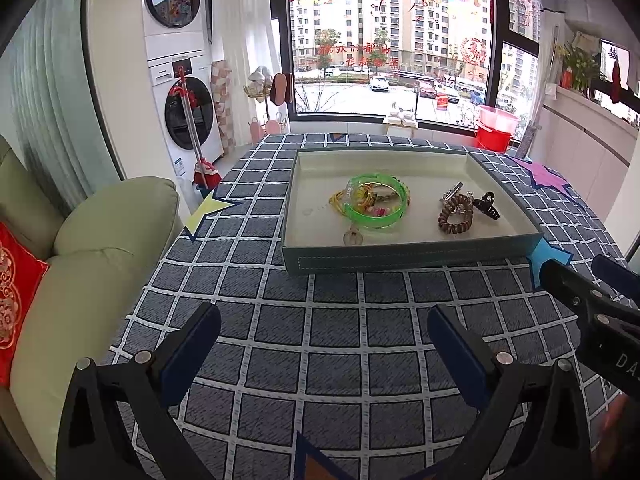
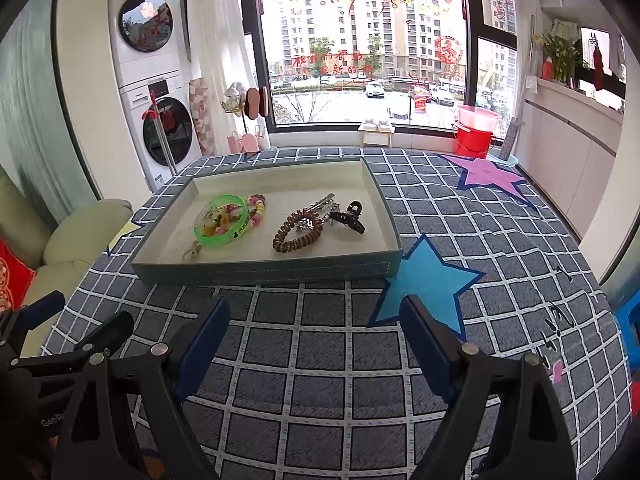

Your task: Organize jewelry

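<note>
both tongs, left and right, spread and empty at 6 o'clock of the tray; a grab at the bangle may drag its tangled beads along.

Room setting. A large dark-framed window with red paper decorations admits daylight and faces apartment blocks and parked cars. At the left wall stand stacked white laundry machines with a red mop leaning against them. A pale green sofa with a red cushion adjoins the bench's left edge; red buckets stand beyond its far right corner.
</note>
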A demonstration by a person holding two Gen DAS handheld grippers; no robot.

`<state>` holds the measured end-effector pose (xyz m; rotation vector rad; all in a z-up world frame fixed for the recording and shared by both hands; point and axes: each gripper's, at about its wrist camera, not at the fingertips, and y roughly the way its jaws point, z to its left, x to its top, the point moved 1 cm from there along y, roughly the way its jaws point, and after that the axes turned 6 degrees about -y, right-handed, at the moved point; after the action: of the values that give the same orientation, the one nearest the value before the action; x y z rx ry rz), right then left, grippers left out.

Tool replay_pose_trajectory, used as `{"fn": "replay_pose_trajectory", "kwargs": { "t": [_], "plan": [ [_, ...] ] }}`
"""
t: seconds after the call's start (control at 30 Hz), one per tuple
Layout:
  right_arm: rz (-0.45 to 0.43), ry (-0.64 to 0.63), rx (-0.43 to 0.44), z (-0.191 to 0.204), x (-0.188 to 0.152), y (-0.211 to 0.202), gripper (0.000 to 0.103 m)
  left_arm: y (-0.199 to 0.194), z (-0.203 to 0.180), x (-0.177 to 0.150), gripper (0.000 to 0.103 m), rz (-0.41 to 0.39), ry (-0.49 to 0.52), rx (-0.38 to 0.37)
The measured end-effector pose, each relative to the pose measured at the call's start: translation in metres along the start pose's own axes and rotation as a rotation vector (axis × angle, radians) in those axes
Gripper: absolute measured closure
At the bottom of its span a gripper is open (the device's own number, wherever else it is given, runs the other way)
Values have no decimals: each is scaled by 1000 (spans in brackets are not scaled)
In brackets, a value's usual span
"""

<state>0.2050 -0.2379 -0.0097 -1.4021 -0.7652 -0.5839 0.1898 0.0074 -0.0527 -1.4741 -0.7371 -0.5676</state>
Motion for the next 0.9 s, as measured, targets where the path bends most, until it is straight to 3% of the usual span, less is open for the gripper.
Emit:
{"fn": "replay_pose_trajectory", "kwargs": {
  "t": [0.9],
  "plan": [
    [-3, -6, 8, 4, 3, -2, 14, -1, 0, 0, 0, 4, -2, -3]
  ]
}}
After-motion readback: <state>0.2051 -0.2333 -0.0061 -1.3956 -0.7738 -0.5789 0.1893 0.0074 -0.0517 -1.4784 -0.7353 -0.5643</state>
